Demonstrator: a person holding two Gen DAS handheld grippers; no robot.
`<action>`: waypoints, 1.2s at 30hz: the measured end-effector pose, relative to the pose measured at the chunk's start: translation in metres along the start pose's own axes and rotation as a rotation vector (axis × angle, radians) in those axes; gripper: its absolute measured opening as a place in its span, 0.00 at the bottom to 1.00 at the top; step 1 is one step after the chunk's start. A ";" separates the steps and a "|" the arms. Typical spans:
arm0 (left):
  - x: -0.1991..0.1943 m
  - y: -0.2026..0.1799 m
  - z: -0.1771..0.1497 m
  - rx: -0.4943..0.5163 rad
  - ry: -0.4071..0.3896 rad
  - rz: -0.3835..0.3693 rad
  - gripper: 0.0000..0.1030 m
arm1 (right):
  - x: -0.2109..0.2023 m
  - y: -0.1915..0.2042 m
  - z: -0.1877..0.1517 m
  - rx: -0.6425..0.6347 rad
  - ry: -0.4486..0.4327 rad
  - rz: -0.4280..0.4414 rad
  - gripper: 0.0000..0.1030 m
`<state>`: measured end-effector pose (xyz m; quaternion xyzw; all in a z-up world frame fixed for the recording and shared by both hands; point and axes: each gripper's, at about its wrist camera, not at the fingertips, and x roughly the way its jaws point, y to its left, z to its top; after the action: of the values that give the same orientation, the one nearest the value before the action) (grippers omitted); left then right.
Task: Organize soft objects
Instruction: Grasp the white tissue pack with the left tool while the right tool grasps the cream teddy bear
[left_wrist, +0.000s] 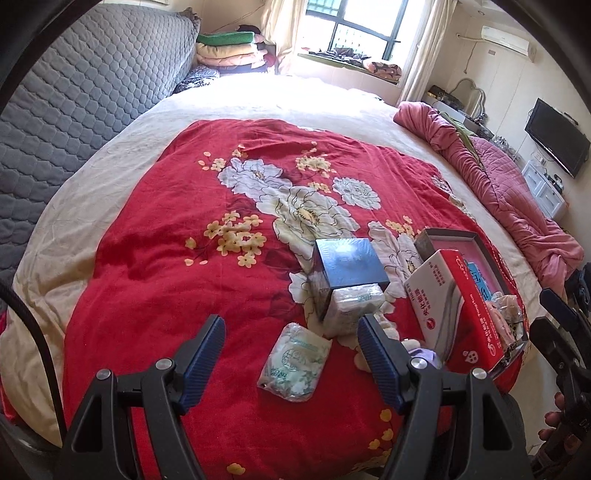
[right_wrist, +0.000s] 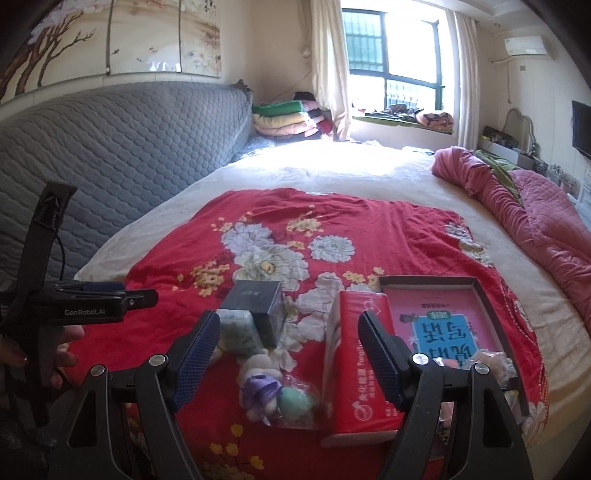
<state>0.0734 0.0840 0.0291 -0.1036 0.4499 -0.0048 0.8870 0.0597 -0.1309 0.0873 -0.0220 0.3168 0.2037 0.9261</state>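
Open red quilt is lying free leftward; the dark box, tissue packs and red carton are crowding the right.

**My two handheld grippers, as the wrist cameras show them**

My left gripper is a black plastic frame with angular, braced arms, silver round screws at the pivots, and dark blue ribbed pads on the fingers. A black cable curves along its left side. My right gripper has the same build: black frame, silver screws, blue textured pads. Seen from the right camera, the left tool's side reads "GenRobot.AI" in white lettering. My fingernails carry dark red polish.
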 end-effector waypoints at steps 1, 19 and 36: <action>0.002 0.001 -0.001 0.000 0.005 -0.002 0.71 | 0.004 0.004 -0.002 -0.008 0.008 0.004 0.76; 0.064 0.006 -0.027 0.011 0.134 -0.062 0.71 | 0.080 0.038 -0.058 -0.257 0.186 0.065 0.76; 0.099 0.000 -0.046 0.080 0.210 -0.027 0.71 | 0.132 0.060 -0.094 -0.562 0.288 0.003 0.76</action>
<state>0.0960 0.0654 -0.0760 -0.0730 0.5386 -0.0458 0.8382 0.0765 -0.0443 -0.0611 -0.3052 0.3759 0.2795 0.8291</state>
